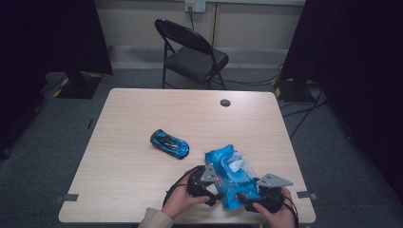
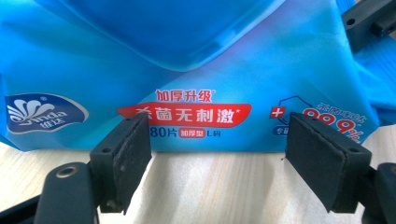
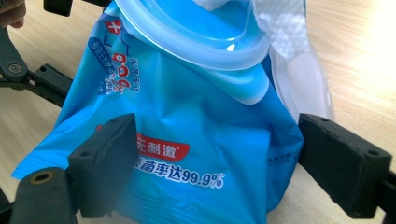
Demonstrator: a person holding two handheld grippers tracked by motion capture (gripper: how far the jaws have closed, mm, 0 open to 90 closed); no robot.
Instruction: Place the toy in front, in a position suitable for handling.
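both grippers around the wipes pack

i've got my left gripper (image 1: 212, 186) on the near left of the blue wipes pack (image 1: 231, 176), and in the left gripper view its jaws stand wide apart, the printed face of the pack (image 2: 196, 70) just ahead of them and bare counter (image 2: 215, 186) between the pads, nothing pinched. my right gripper (image 1: 251, 199) sits at the pack's near right end; in the right gripper view its jaws are spread too, one on each side of the pack (image 3: 201, 140), the left pad close against the wrapper, the right one just off the crinkled edge. whether that left pad actually touches, i can't tell. the pack lies near the front edge of the counter (image 1: 142, 180), right of centre, its lid (image 3: 196, 37) flipped open and a white wipe (image 3: 280, 28) poking out. a blue toy car (image 1: 169, 143) sits well apart, up and to the left of it, near the counter's middle.
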